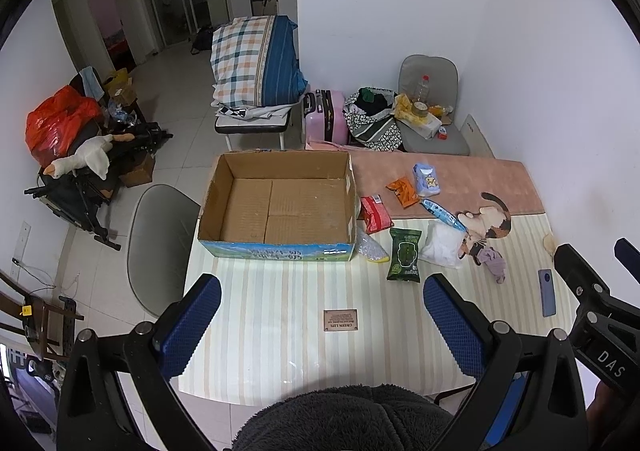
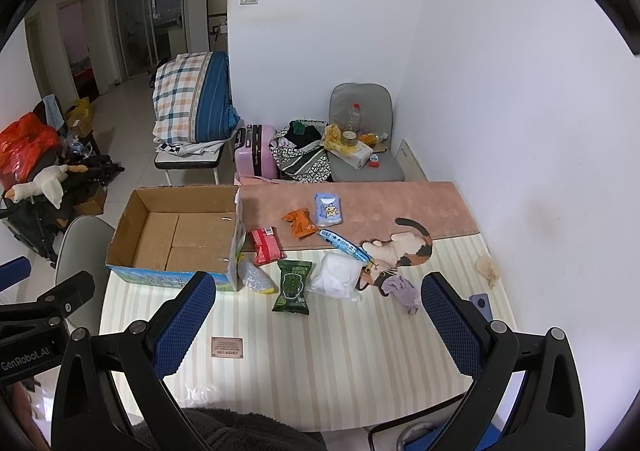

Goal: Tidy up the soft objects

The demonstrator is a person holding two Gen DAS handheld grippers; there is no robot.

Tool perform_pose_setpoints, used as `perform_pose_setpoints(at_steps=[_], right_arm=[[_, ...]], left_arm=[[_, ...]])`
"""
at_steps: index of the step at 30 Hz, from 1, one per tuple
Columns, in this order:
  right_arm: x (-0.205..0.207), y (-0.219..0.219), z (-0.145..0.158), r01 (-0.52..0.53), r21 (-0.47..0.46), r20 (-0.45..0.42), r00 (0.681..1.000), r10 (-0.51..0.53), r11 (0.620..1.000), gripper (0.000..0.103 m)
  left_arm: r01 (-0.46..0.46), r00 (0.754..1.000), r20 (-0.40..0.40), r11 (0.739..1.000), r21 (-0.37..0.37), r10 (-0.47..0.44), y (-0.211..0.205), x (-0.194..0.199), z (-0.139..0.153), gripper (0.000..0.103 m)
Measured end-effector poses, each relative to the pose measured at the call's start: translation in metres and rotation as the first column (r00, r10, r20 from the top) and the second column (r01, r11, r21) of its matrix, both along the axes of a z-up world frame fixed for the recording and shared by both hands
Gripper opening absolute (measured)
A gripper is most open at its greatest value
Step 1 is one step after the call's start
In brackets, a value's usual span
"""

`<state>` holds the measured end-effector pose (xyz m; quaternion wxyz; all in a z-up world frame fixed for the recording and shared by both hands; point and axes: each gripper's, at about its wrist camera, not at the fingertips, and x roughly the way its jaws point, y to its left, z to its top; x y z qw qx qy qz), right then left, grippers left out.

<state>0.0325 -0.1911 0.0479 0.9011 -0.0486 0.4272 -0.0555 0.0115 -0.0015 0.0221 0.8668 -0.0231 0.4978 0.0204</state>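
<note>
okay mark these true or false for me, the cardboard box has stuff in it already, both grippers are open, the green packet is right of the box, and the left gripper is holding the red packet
1. The cardboard box already holds items. False: only its bare bottom shows.
2. The left gripper and right gripper are both open. True.
3. The green packet lies right of the box. True.
4. The left gripper holds the red packet. False: it lies on the table, beside the box.

The cardboard box (image 1: pixel 276 203) looks matt and rough brown inside, with a printed outer face. The worktop (image 1: pixel 280 307) wears a smooth striped covering with slight sheen. The green packet (image 1: pixel 405 255) and red packet (image 1: pixel 375 213) are glossy plastic film. The lilac cloth (image 2: pixel 402 291) looks soft and crumpled. Each tool's pads (image 2: pixel 182 325) carry blue, dimpled, matt rubber.
</note>
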Motion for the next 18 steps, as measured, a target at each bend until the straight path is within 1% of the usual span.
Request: perform_pose_setpoints(at_steps=[3,18], right_arm=[[0.0017,-0.0013,-0.0001,0.001,-0.003,0.005,1.000,-0.001,1.000,0.103],[0.0021,-0.0018,0.0019,0.001,-0.009,0.015,1.000,-0.001,1.000,0.103]], left_arm=[[-0.001,1.000,0.002,1.000,-0.001,0.001,-0.0005,0.0058,0.0038,0.103],[-0.002,1.000,0.008,1.000,-0.004,0.002,-0.0008,0.0058,0.0039,0.103]])
